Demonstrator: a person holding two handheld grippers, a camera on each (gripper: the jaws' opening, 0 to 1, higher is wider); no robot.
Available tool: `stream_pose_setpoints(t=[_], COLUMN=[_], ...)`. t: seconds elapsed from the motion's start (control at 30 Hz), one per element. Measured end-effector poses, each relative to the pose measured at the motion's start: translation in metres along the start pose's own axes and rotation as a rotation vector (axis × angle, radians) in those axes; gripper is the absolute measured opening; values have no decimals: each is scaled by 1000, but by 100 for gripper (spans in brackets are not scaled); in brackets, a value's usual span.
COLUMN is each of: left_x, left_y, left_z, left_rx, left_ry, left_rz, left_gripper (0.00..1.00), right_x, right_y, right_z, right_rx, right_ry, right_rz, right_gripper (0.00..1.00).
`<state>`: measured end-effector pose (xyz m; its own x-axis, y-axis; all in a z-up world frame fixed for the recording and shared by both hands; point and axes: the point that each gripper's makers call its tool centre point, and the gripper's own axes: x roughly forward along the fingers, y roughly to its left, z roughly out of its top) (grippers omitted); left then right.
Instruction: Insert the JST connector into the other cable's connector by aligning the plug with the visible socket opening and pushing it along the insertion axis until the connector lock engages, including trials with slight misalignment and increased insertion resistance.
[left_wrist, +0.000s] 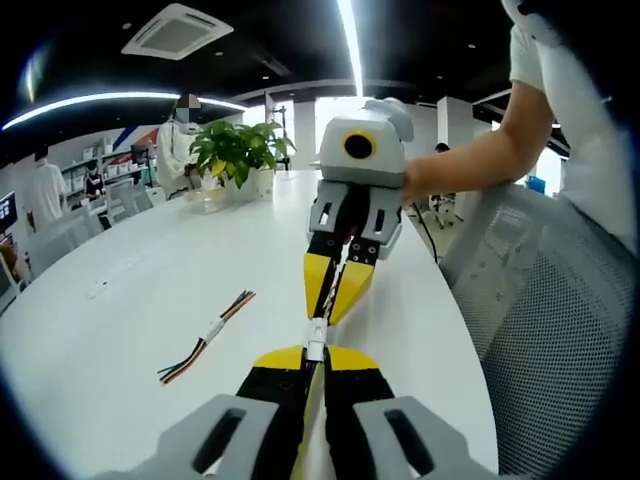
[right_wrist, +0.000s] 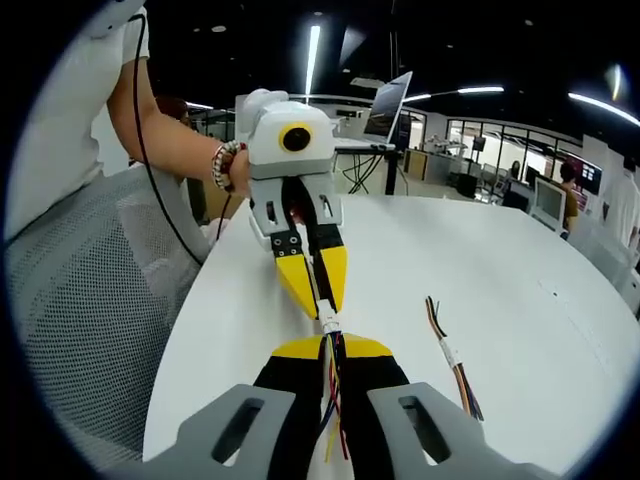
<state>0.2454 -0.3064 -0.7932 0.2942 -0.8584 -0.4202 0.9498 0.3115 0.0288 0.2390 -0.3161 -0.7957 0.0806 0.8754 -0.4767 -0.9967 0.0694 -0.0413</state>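
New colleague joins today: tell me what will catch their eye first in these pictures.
Two yellow-tipped grippers meet nose to nose above the white table: the left gripper and the right gripper pinch a small white connector joint between them. A spare multicoloured cable lies loose on the table beside them, and a potted plant stands at the far end.

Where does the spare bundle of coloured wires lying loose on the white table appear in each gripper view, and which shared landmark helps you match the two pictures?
Left gripper view: spare wire bundle lies lower left, left of the gripper tips.
Right gripper view: the bundle lies lower right, right of the gripper tips.
Shared landmark: the white connector pinched where the two grippers meet above the white table.
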Motion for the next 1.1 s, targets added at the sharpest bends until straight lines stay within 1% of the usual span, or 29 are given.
stream_pose_setpoints(t=[0.2, 0.3, 0.43, 0.53, 0.8, 1.0, 1.1], left_x=[1, 1, 4, 4, 9, 18, 21], left_y=[0, 3, 6, 9, 27, 42, 49], left_z=[-2, 1, 1, 3, 15, 25, 27], left_rx=[-18, -30, -26, -15, 7, 21, 25], left_ry=[13, 4, 4, 11, 8, -9, -16], left_rz=[3, 11, 11, 13, 23, 30, 42], left_gripper=[0, 0, 0, 0, 0, 0, 0], right_x=[0, -1, -2, -3, -9, -18, -18], right_y=[0, -2, -6, -9, -30, -47, -57], right_z=[-3, -1, -2, -2, 3, 8, 7], right_rx=[1, 3, 6, 29, 74, 85, 92], right_ry=[4, -5, -9, -25, -78, -101, -103], right_rz=[0, -12, -29, -42, -84, -124, -139], right_gripper=[2, 2, 2, 2, 2, 3, 3])
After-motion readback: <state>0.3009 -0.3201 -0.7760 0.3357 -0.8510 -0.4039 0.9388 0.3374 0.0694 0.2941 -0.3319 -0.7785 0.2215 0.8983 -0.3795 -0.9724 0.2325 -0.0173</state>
